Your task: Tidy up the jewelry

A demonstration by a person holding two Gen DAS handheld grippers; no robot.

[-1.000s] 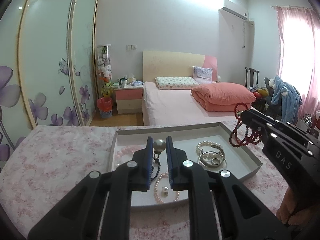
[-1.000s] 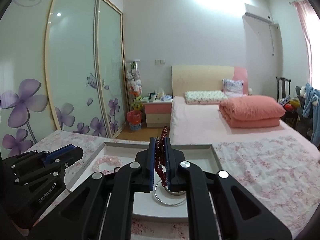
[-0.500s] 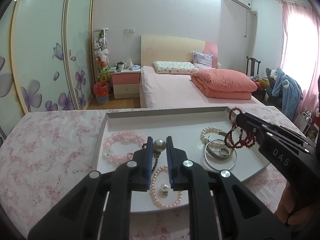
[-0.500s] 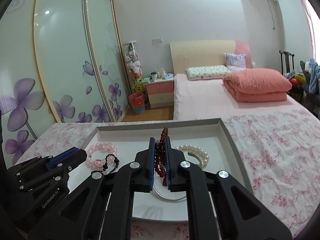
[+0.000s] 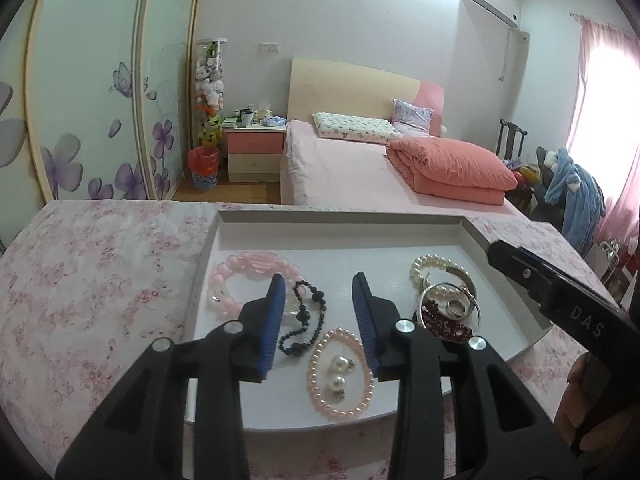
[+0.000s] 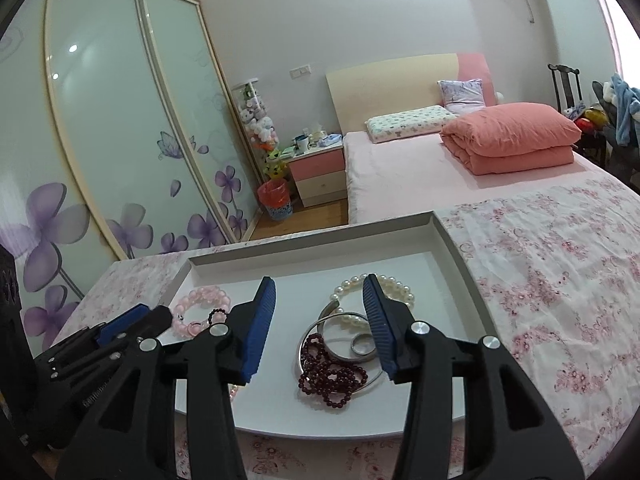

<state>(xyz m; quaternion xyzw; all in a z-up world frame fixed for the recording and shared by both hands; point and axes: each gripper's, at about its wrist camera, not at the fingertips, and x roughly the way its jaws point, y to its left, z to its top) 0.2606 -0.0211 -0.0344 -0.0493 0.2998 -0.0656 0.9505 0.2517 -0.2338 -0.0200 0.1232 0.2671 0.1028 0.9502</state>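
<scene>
Dark red beads lie heaped at about six o'clock in the tray, draped over the silver bangle with a small ring inside it and the white pearl bracelet just beyond at twelve o'clock; your right gripper hangs over them with its jaws wide and nothing between them. Your left gripper is spread wide and empty too, above the black bead strand, with the pink pearl loop and its two pearl earrings at five o'clock and the chunky pink bracelet at ten o'clock. Everything in view sits inside the tray, so lift both tools straight up, clear of the strands, before you swing away; a sideways drag could snag a bead string and tangle the piles. If you tidy further, I'd judge the red heap worth parting from the bangle: pinch one loop only and lift slowly
</scene>
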